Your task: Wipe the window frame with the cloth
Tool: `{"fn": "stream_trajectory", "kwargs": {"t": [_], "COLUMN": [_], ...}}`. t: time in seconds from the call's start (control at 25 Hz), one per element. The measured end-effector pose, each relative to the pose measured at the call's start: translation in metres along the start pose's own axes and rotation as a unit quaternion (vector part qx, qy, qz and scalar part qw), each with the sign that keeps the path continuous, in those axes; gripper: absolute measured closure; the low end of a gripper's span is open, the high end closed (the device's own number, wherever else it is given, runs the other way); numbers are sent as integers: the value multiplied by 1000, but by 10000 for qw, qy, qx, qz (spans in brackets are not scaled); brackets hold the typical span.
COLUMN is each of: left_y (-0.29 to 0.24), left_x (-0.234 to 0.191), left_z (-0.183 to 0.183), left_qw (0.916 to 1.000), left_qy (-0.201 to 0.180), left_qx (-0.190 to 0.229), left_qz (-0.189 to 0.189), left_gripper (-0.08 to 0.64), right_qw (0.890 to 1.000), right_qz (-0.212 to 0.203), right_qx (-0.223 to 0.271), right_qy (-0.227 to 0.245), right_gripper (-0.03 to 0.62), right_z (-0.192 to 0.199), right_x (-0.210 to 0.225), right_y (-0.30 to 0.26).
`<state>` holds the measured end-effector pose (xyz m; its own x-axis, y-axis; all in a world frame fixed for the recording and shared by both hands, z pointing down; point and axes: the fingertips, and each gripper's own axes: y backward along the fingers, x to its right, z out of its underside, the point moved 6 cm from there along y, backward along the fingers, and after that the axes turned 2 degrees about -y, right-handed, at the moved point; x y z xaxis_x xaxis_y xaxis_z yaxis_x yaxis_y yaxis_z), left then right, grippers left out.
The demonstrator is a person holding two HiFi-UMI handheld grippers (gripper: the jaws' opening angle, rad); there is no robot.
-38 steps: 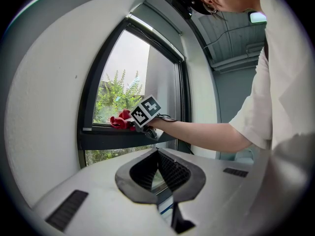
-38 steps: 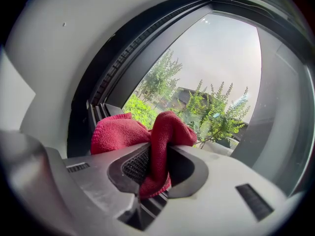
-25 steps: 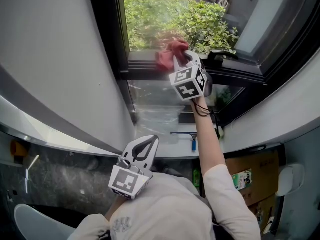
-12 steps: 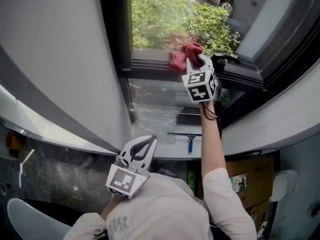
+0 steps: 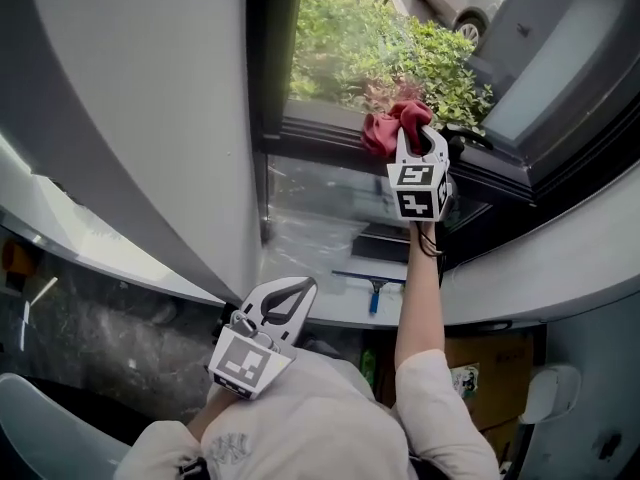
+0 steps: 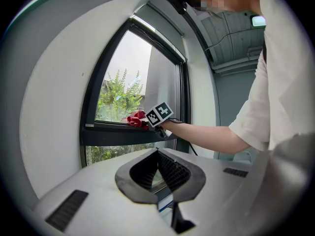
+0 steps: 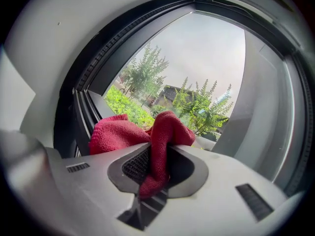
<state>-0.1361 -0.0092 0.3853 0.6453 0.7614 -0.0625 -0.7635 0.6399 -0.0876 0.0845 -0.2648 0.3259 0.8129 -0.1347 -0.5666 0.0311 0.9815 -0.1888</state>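
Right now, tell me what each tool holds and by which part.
The right tool is shut on the red cloth, pinching a bunched fold; the rest spills out ahead of the jaws. The left tool is shut on nothing.

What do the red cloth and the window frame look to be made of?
The red cloth looks like microfibre or terry: matte, with a fine looped nap and soft folds. The window frame is probably coated metal: dark, smooth, with a slight sheen; plastic cannot be excluded.
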Motion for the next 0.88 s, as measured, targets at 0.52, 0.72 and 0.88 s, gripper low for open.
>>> {"fn": "stream_trajectory", "kwargs": {"t": [0.52,0.72,0.88], "left_y": [7,10,17], "left_x": [-12,-12,-16], "left_z": [-2,-2,0], "left_qw": [9998,9998,9994], "left_qy": [-38,-60,-86], "left_qx": [-86,-86,-109], "left_qz": [-151,-156,-312], "left_gripper": [552,552,551], "right_qw": [9746,9738,9792], "right_qz": [-946,-1425,-1196], "right_qx": [1874,1733,1639], "right_qy": [-781,-373,58], "right_gripper": [506,506,506], "right_z": [-91,-97,-97], "right_x": [-100,-150,-166], "right_y": [42,25,16]}}
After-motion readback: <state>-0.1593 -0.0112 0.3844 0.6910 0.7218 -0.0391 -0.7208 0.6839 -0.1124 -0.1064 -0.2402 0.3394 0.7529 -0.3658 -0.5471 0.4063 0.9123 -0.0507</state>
